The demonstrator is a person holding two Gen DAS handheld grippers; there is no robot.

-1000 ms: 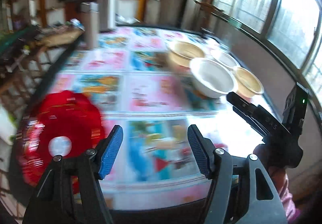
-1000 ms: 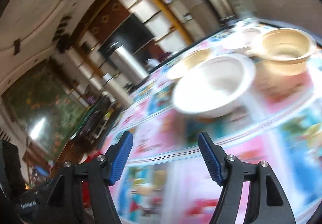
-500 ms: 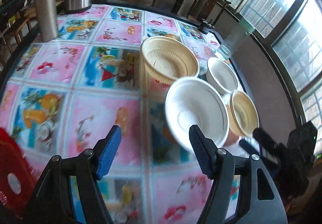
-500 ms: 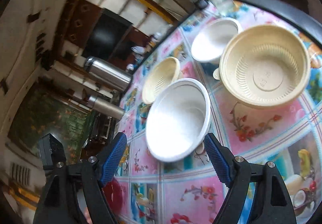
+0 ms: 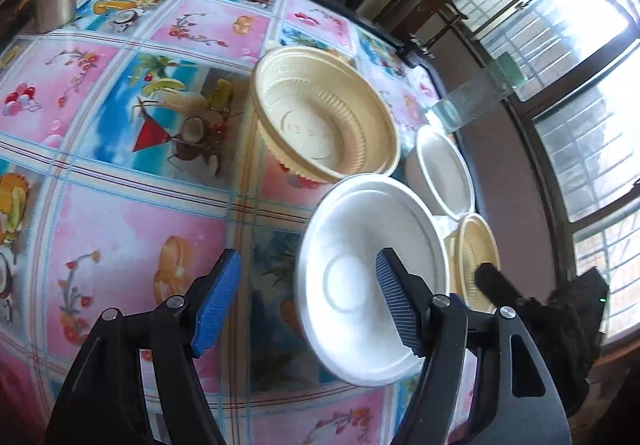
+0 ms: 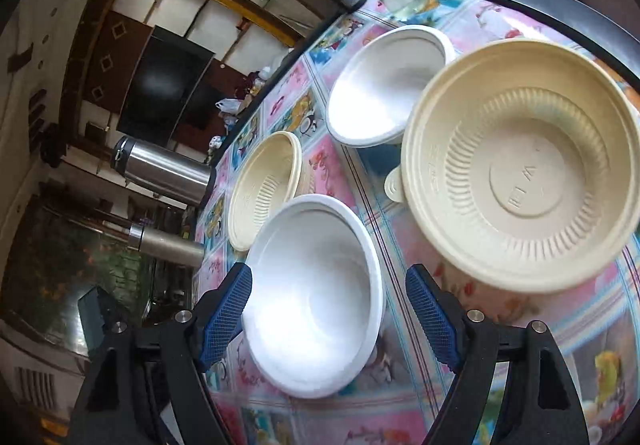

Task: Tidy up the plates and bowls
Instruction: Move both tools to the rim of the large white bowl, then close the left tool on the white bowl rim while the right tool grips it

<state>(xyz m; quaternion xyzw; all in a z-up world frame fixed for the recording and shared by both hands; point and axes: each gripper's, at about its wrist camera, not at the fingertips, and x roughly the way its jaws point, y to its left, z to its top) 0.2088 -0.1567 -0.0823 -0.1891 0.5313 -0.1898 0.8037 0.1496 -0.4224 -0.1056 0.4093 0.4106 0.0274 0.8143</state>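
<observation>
Both wide-open, the left gripper [image 5: 308,297] and right gripper [image 6: 330,311] are converging on the large white bowl [image 6: 316,297] (near the surface's window edge); next, pinching its rim.

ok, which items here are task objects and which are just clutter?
Task objects:
- large white bowl
- small white bowl
- near beige bowl
- far beige bowl

Clutter:
- steel jug
- slim steel flask
- clear plastic bottle
- patterned tablecloth

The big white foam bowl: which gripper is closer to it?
The right gripper: its open jaws sit on either side of the big white foam bowl. The left gripper is close too, but only one jaw overlaps the bowl.
</observation>
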